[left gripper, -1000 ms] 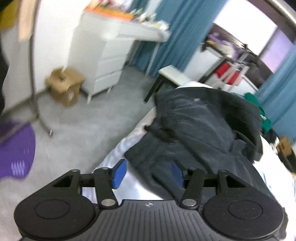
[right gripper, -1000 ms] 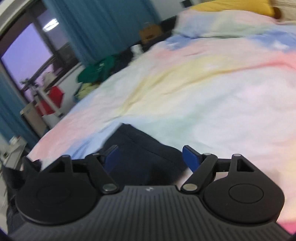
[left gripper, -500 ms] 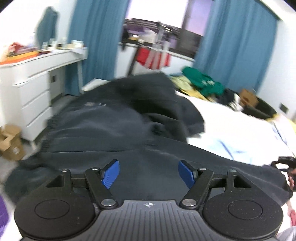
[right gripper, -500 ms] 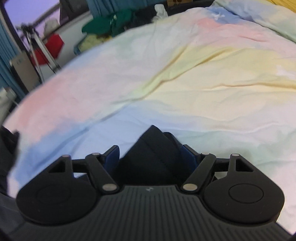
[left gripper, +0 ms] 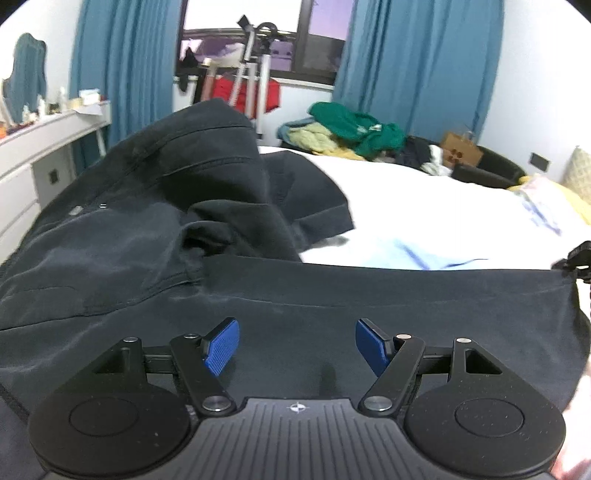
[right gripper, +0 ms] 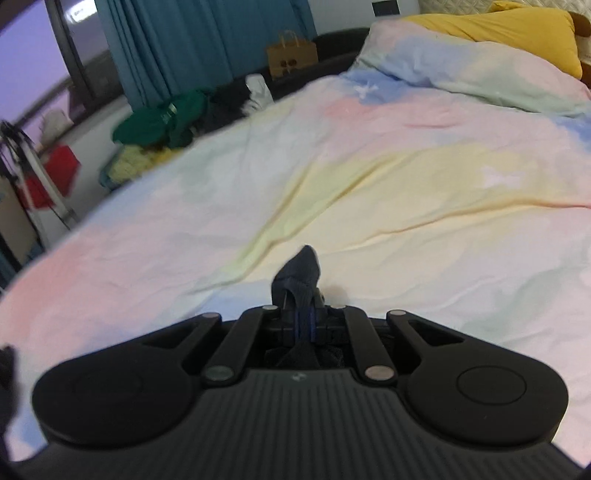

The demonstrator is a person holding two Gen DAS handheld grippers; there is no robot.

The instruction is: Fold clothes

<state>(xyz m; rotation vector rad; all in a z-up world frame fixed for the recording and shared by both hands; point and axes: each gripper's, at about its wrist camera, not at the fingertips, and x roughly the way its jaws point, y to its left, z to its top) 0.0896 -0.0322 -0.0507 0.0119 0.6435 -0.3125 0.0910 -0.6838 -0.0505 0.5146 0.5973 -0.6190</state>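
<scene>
Across my bed lies a pastel cover of pink, yellow and blue, with a yellow pillow at its head. Past the far edge I see a green heap of laundry, a brown paper bag near the far corner, blue curtains, a drying rack with red cloth, and a white dresser beside the left edge.

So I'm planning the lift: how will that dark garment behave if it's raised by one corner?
Probably floppy: the dark garment lies in soft folds and humps on the bed. It bunches into a thin tuft where the right gripper pinches it, so it should drape and trail. It likely won't slip, since the jaws are shut on the fabric.
</scene>
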